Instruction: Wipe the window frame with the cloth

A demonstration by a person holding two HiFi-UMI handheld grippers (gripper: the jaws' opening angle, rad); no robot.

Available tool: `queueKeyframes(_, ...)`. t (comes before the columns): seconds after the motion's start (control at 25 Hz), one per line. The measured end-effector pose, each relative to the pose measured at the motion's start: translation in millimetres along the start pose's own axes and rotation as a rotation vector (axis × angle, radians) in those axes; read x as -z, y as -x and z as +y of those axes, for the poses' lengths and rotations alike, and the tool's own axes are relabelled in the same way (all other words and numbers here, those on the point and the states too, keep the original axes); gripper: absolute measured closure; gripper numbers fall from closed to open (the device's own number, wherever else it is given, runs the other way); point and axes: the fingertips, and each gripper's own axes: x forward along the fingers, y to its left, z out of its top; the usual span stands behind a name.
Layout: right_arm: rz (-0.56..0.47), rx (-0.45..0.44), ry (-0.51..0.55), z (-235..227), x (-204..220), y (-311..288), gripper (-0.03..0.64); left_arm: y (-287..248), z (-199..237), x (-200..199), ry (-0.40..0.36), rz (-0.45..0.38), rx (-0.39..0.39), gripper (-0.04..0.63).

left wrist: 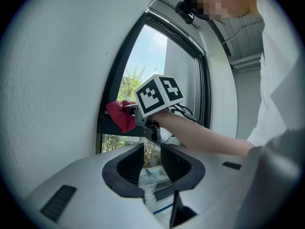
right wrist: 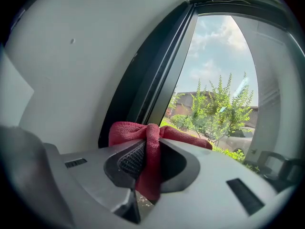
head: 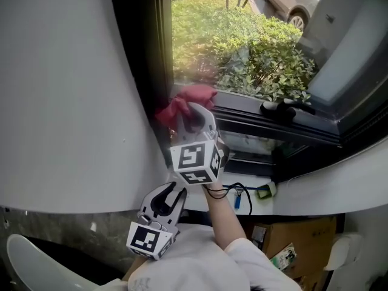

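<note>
At the window frame (head: 145, 53), right tool (right wrist: 150, 151) clenched on red cloth (right wrist: 127, 130), shrubs (head: 267, 65) beyond; left tool (left wrist: 152, 165) agape, empty.

White sill (head: 260, 206) bears cable (head: 233, 188) (charger, perhaps).

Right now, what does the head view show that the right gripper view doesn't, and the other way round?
Only the head view shows both tools from above: the left gripper held low, the right gripper up at the window, plus a parked car outside and a cardboard box lower down. Only the right gripper view shows its jaws closed on the cloth up close, with sky and distant buildings beyond. Both show the red cloth, the dark window frame, the white wall and green bushes.
</note>
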Motion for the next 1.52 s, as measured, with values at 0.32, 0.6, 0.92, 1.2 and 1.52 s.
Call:
queueKeyframes(0.32,0.004,0.007,-0.005,-6,4,4,0.545,-2,-5,2,0.003,0.000,0.016,0.480)
queueKeyframes(0.6,0.006,0.009,-0.005,-9,6,6,0.545,-2,-5,2,0.005,-0.001,0.014,0.480)
queueKeyframes(0.92,0.005,0.017,-0.010,-15,10,11,0.545,-4,-8,1,0.003,-0.003,0.018,0.480)
queueKeyframes(1.2,0.010,0.028,-0.018,-21,13,15,0.545,-3,-10,1,-0.001,-0.001,0.021,0.480)
queueKeyframes(1.52,0.016,0.046,-0.025,-30,18,20,0.545,-2,-14,2,-0.007,0.005,0.030,0.480)
